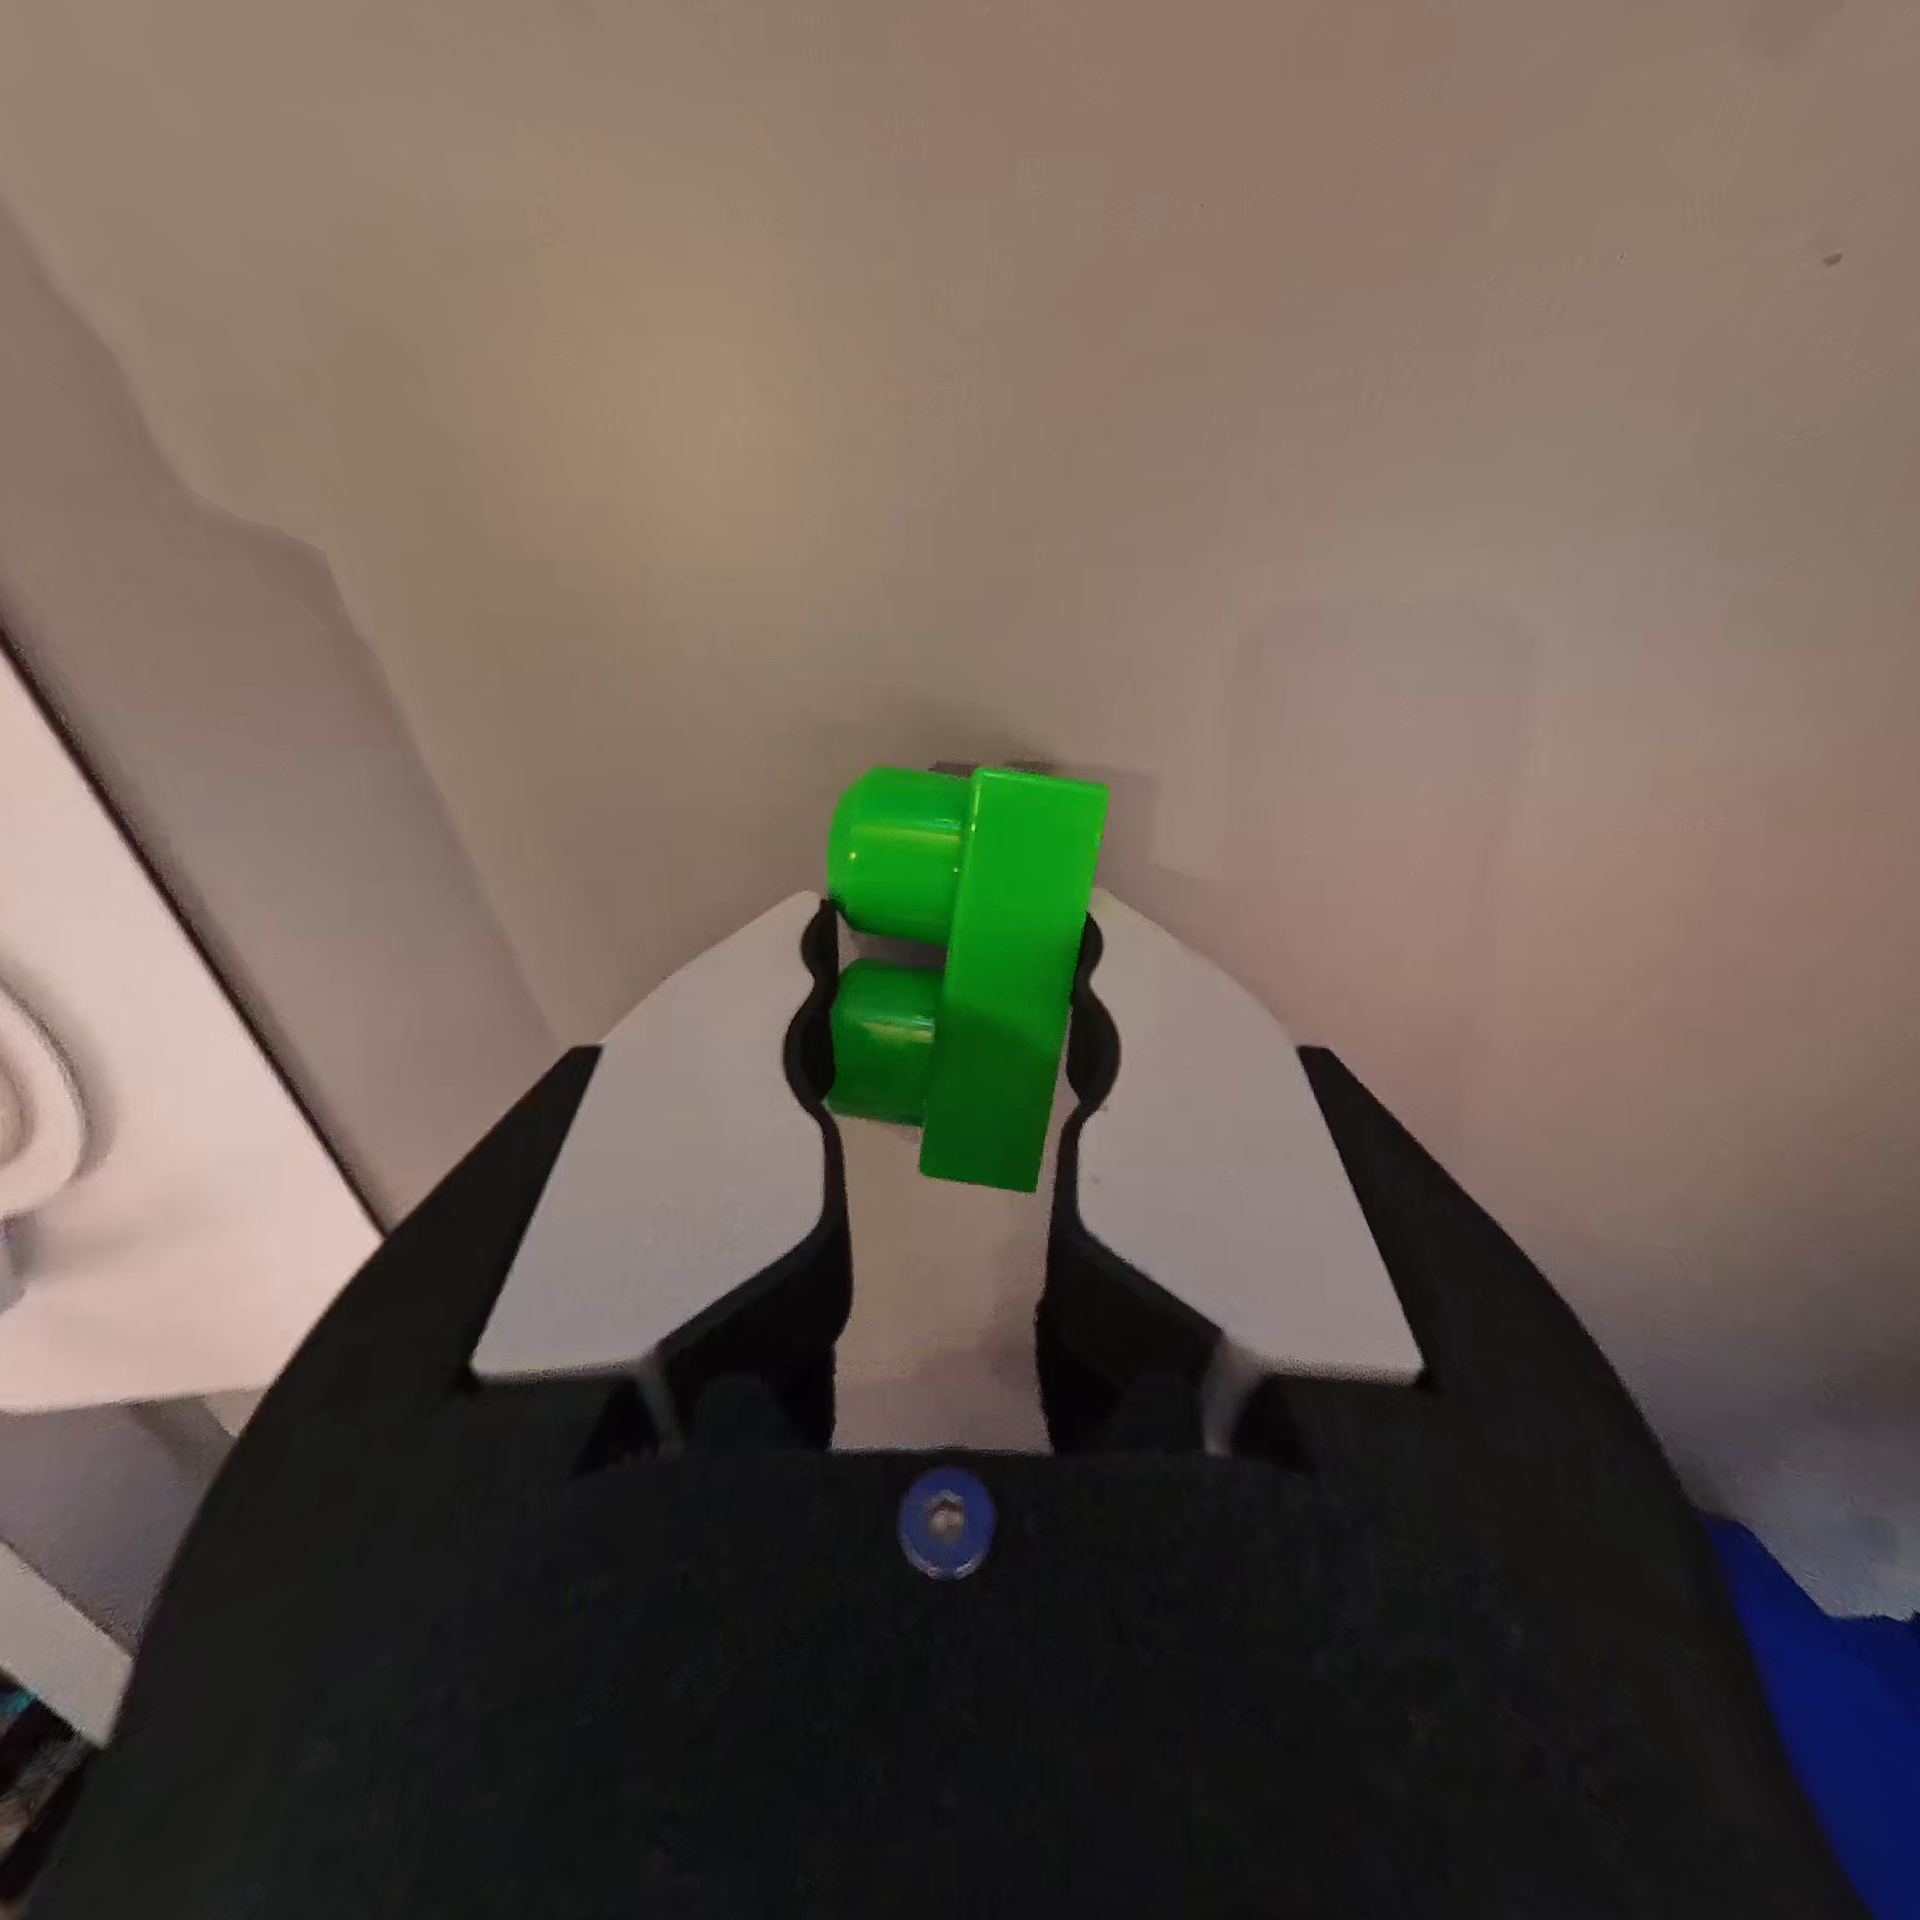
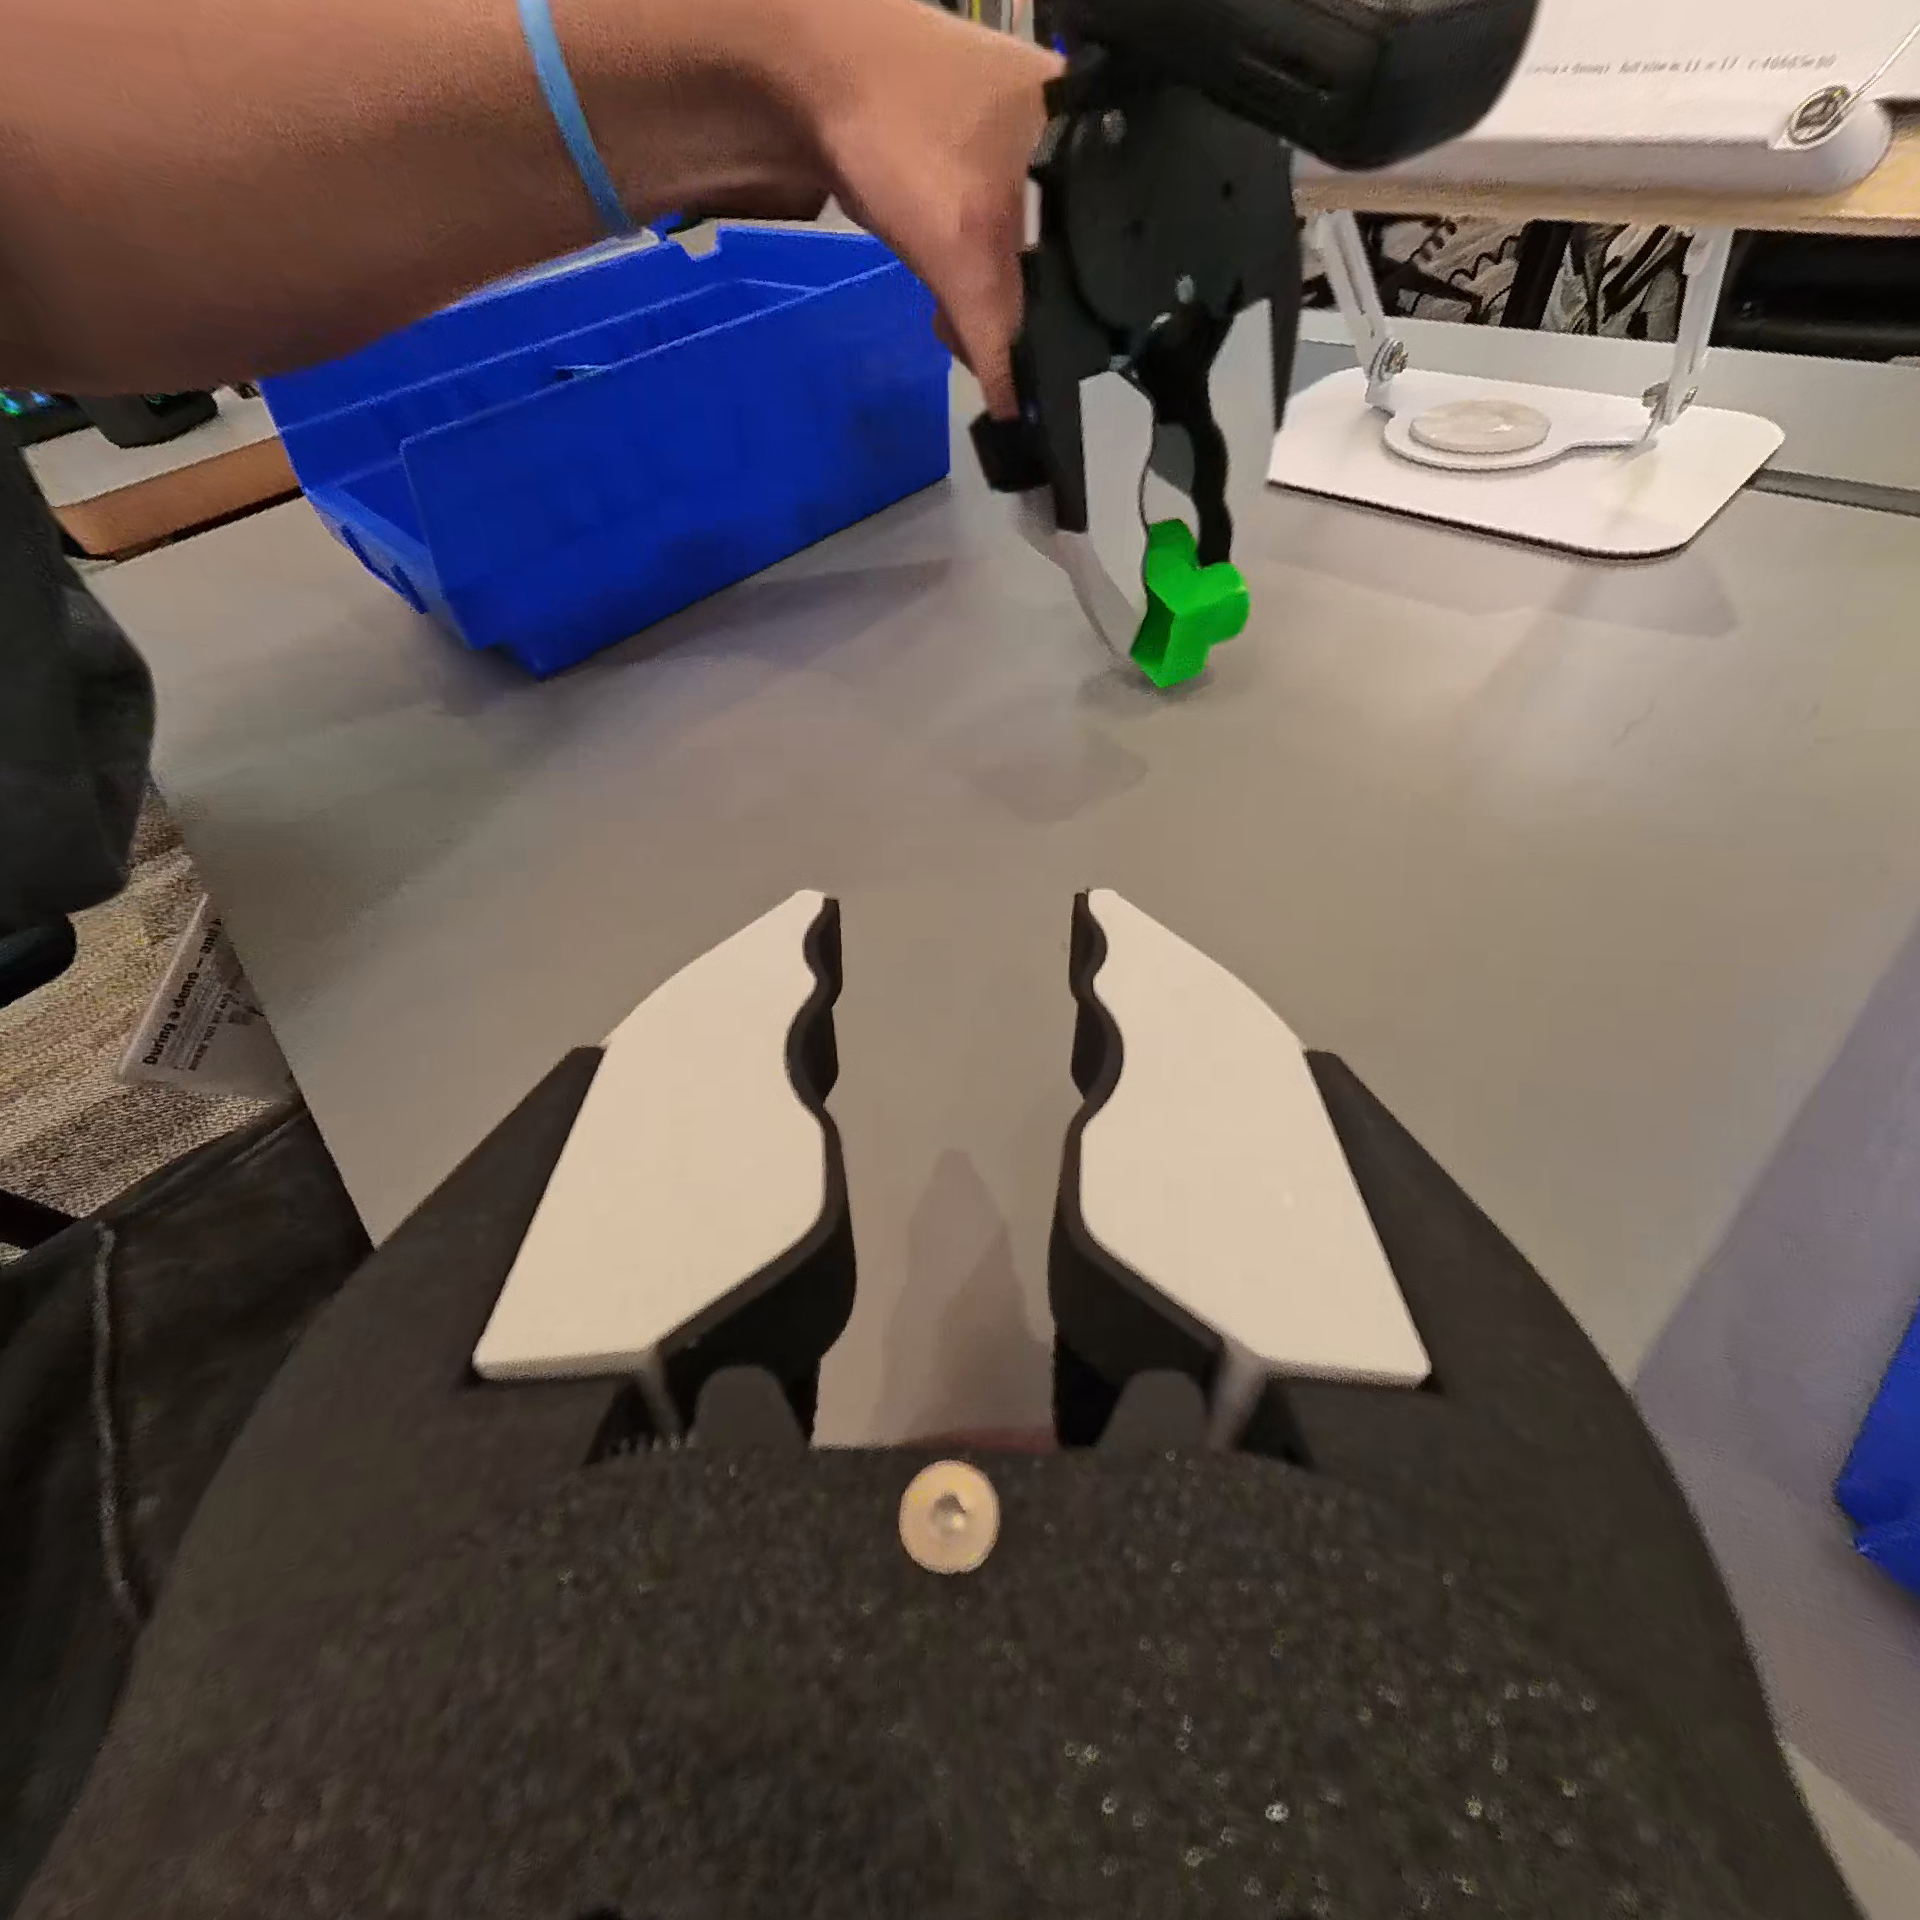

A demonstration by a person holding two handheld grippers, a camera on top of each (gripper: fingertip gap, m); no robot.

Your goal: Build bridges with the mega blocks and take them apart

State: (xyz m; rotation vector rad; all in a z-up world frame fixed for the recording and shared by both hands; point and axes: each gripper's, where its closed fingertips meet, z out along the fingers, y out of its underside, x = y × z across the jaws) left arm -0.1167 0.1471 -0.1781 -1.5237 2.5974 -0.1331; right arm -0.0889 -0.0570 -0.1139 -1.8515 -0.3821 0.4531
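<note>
The grey table lies bare across its middle, with open room between the two grippers. Its left edge runs down past a patterned carpet where a printed sheet lies. At the back left a blue bin sits on the table; at the back right is the flat white base of a stand. Another bit of blue shows at the right edge.

The left gripper, held by a hand with a blue wristband, points down near the table between bin and stand. Its fingers are clamped on a green block, just above the surface or touching it; I cannot tell which. The block is bright and glossy, turned on its side, two round studs pointing to the gripper's left.

The right gripper hovers low over the near table, narrowly parted and holding nothing.
</note>
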